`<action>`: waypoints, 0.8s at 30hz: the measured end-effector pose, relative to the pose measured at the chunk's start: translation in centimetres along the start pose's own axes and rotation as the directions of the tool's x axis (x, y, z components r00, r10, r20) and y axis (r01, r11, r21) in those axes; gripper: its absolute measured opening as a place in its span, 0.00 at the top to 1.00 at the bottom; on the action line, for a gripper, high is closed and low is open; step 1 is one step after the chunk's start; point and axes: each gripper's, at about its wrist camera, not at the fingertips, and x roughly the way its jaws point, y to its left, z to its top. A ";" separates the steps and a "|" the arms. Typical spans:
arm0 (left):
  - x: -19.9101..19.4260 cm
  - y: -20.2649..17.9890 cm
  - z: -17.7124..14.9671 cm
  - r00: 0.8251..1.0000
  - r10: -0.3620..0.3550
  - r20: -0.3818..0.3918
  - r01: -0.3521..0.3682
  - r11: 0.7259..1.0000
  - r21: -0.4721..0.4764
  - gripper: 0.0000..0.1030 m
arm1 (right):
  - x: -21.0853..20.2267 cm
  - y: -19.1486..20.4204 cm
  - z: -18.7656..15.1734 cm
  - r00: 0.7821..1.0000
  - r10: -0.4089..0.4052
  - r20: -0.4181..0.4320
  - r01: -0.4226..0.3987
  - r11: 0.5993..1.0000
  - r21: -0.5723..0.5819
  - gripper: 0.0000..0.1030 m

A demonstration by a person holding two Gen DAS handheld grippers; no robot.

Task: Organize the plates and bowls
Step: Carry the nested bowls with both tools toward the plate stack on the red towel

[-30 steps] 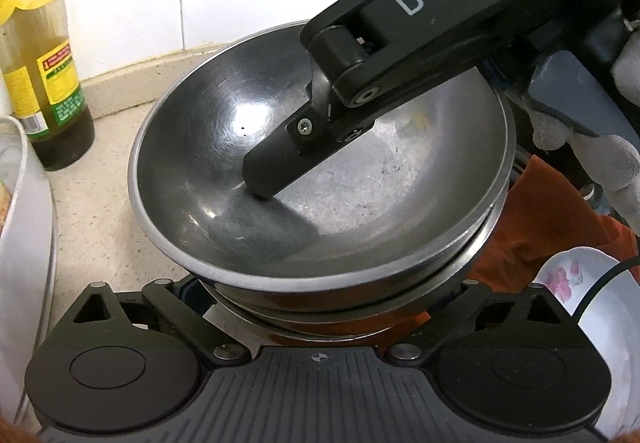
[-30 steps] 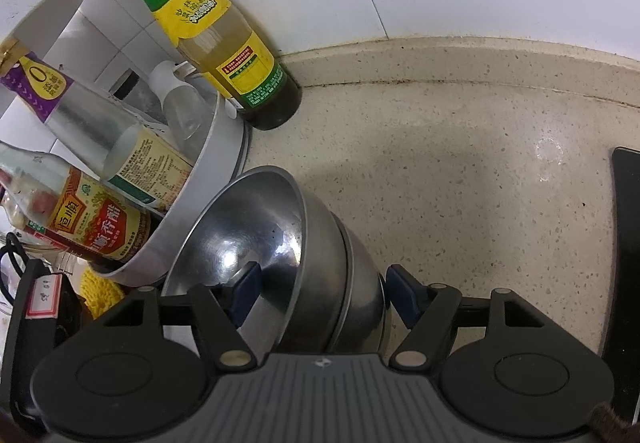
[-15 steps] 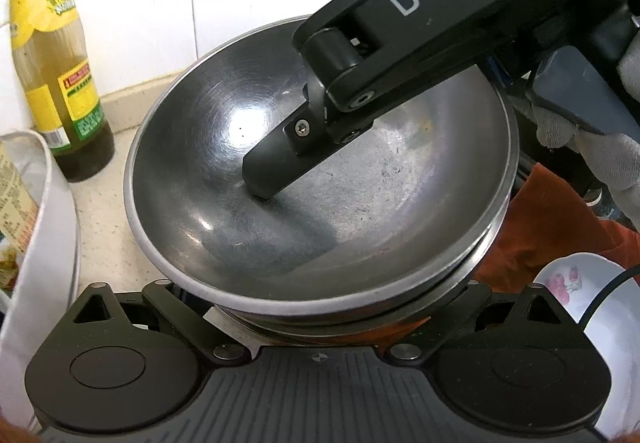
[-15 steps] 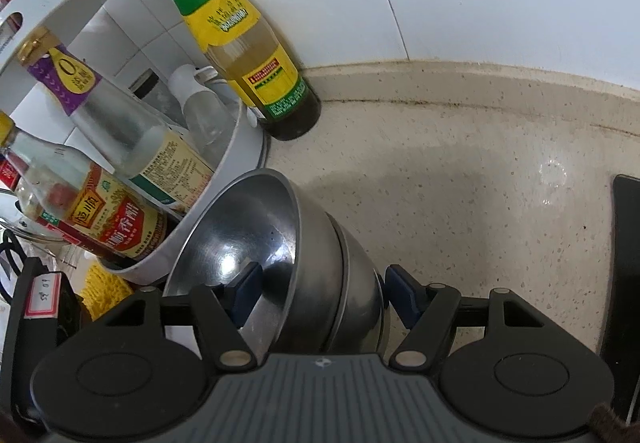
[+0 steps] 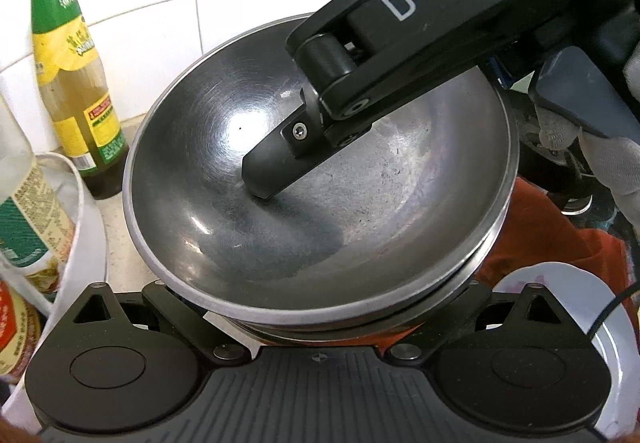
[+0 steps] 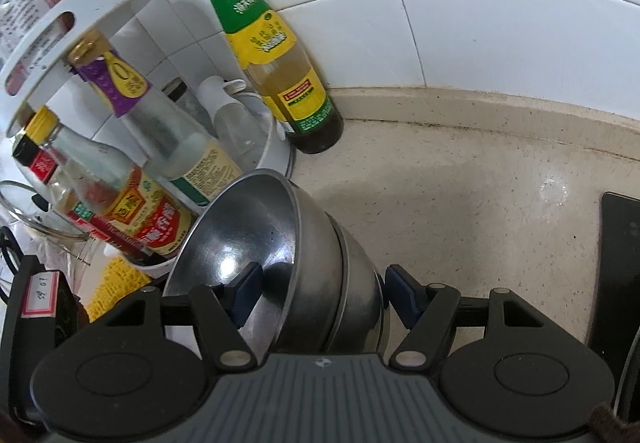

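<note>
We see the right gripper (image 6: 320,295) clamping the nested steel bowls (image 6: 320,267) through their wall, tilted above the worktop (image 6: 460,203). The bowls hide the left gripper's (image 5: 320,327) fingertips, so we cannot tell how its jaws stand; a white plate (image 5: 580,307) is cut off.

So the right gripper (image 6: 320,289) has a tilted stack of steel bowls (image 6: 304,263) pinched between its blue pads (image 6: 402,299), one inside the top bowl, one outside the stack, just right of the white bottle rack (image 6: 272,139), with a green-labelled bottle (image 6: 276,55) behind.
</note>
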 end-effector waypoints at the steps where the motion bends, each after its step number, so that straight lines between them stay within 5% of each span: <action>1: -0.2 -0.2 0.0 1.000 0.005 -0.002 -0.005 1.000 0.000 0.04 | -0.2 0.1 -0.1 1.000 0.003 0.000 -0.003 1.000 -0.001 0.39; 24: -3.5 -8.7 -0.6 0.996 0.086 -0.038 -0.088 0.994 -0.061 0.04 | -7.0 0.5 -4.9 0.999 0.051 -0.020 -0.052 0.997 -0.050 0.39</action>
